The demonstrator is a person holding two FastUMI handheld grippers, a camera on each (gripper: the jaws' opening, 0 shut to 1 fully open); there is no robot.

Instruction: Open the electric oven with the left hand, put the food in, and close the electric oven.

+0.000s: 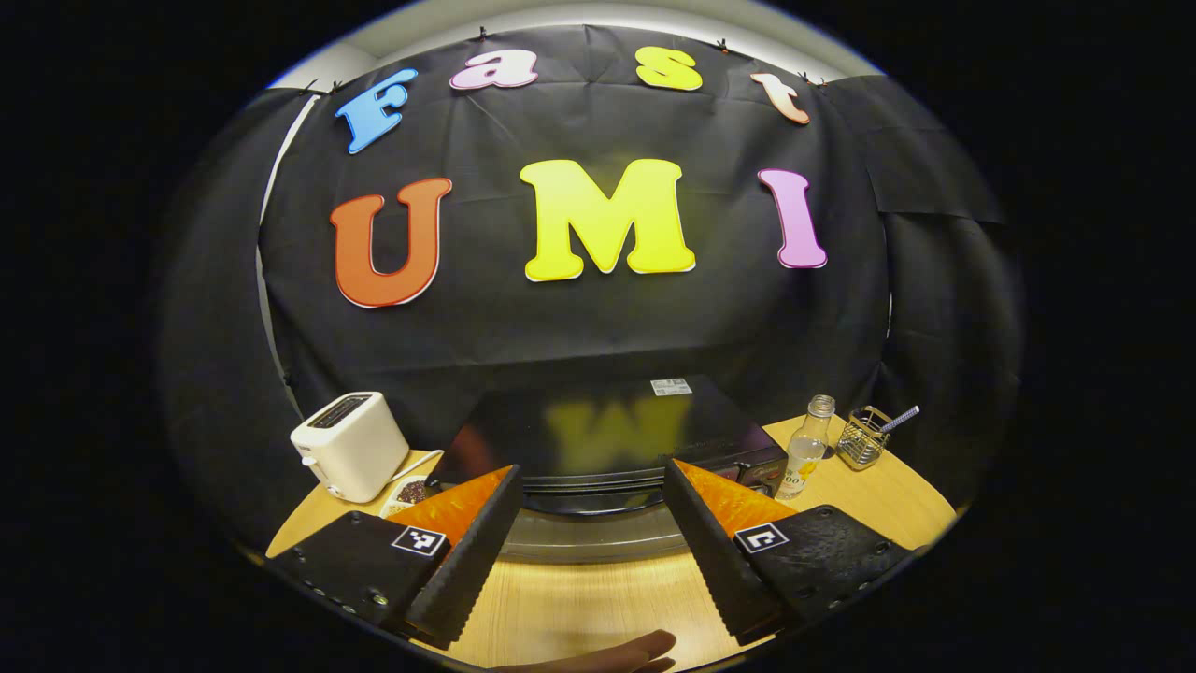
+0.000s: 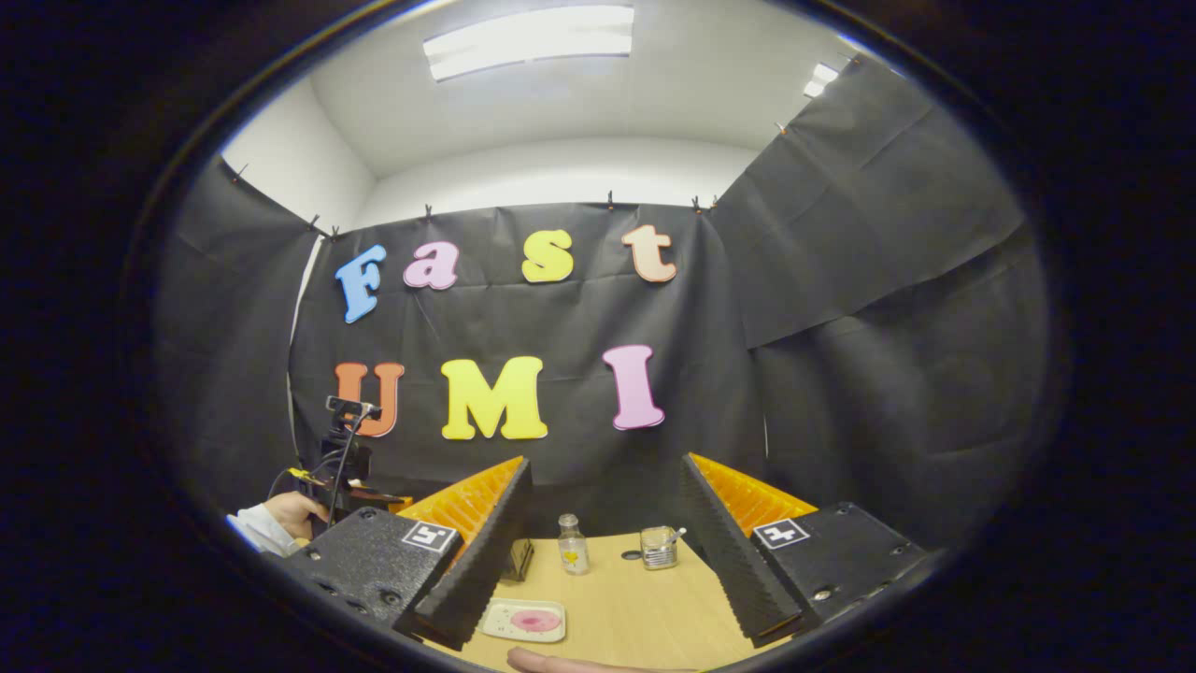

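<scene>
The black electric oven (image 1: pixel 598 435) stands at the middle of the wooden table (image 1: pixel 598 603), its door shut and its handle bar (image 1: pixel 589 486) running along the top front edge. My left gripper (image 1: pixel 589 561) is open, just in front of and above that handle, touching nothing. In the right gripper view a white plate with pink food (image 2: pixel 523 620) lies on the table (image 2: pixel 635 608), low between the fingers. My right gripper (image 2: pixel 598 561) is open and held above it, apart from it. The other gripper (image 2: pixel 341 467) and the hand (image 2: pixel 290 512) holding it are at the far left.
A white toaster (image 1: pixel 350 444) stands left of the oven, with a small dish (image 1: pixel 408 491) beside it. Right of the oven are a clear bottle (image 1: pixel 805 447) and a wire basket (image 1: pixel 864 436). A fingertip (image 1: pixel 617 654) shows at the bottom edge.
</scene>
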